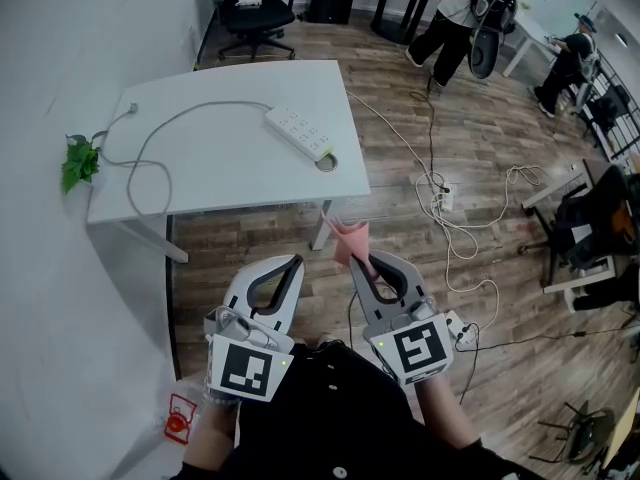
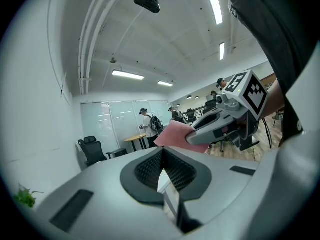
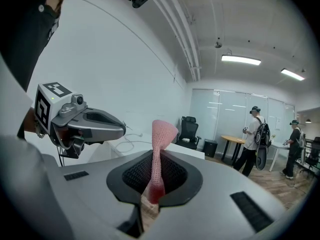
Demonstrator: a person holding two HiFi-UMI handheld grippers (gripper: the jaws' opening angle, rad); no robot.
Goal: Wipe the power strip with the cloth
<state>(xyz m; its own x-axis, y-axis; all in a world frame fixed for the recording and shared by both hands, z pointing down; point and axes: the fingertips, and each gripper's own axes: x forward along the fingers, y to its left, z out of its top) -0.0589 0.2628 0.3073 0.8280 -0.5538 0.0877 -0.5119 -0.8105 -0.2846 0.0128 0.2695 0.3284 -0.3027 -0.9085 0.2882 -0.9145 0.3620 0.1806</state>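
A white power strip (image 1: 298,132) lies on the white table (image 1: 200,178) near its right edge, and its grey cable (image 1: 160,148) loops off to the left. Both grippers are held low and short of the table, well apart from the strip. My right gripper (image 1: 358,258) is shut on a pink cloth (image 1: 349,236), which sticks up from between the jaws (image 3: 161,134). The left gripper (image 1: 295,261) is shut with nothing in it (image 2: 162,153). In the left gripper view the cloth (image 2: 175,134) shows beside the right gripper.
A green plant (image 1: 78,161) sits at the table's left end against the wall. White cables (image 1: 450,208) trail over the wooden floor on the right. A black office chair (image 1: 255,8) stands behind the table. People stand far back right. A small red object (image 1: 177,420) lies near my feet.
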